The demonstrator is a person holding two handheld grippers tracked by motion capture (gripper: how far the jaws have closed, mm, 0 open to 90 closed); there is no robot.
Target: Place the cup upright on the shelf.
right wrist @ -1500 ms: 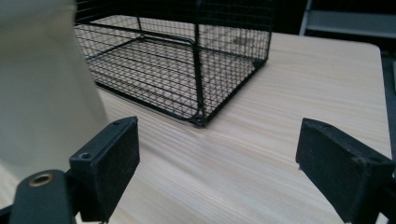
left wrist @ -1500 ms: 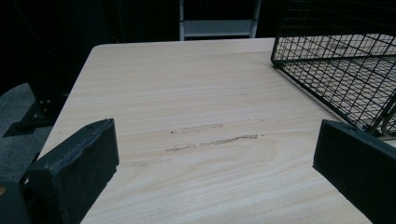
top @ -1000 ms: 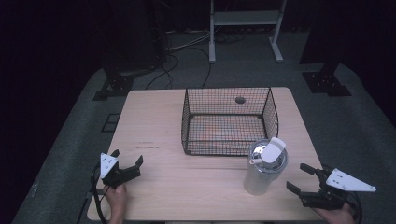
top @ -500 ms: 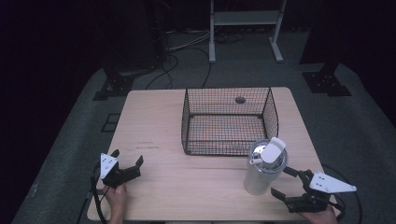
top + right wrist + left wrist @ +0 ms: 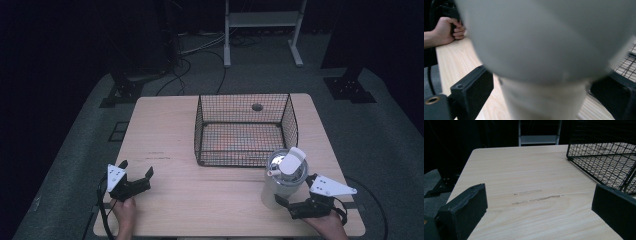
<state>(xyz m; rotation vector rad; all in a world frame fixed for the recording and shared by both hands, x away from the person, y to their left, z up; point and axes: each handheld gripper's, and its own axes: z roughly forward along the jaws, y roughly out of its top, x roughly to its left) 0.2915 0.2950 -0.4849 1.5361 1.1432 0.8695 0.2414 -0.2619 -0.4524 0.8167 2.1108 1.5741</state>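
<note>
Right jaws straddling the cup beside the basket

Now I am seeing my right gripper [image 5: 295, 197] sitting at the table's [image 5: 165, 145] near right edge, its jaws spread wide on either side of a tall pale cup [image 5: 282, 182] with a shiny lid; in the right gripper view the cup [image 5: 544, 50] is looming between both jaws, blurred, and contact is unclear. That cup is standing upright just in front of the wire basket [image 5: 245, 130]. My left gripper [image 5: 135, 177] is resting open over bare wood near the left edge, holding nothing, well apart from the basket [image 5: 604, 162].
</note>
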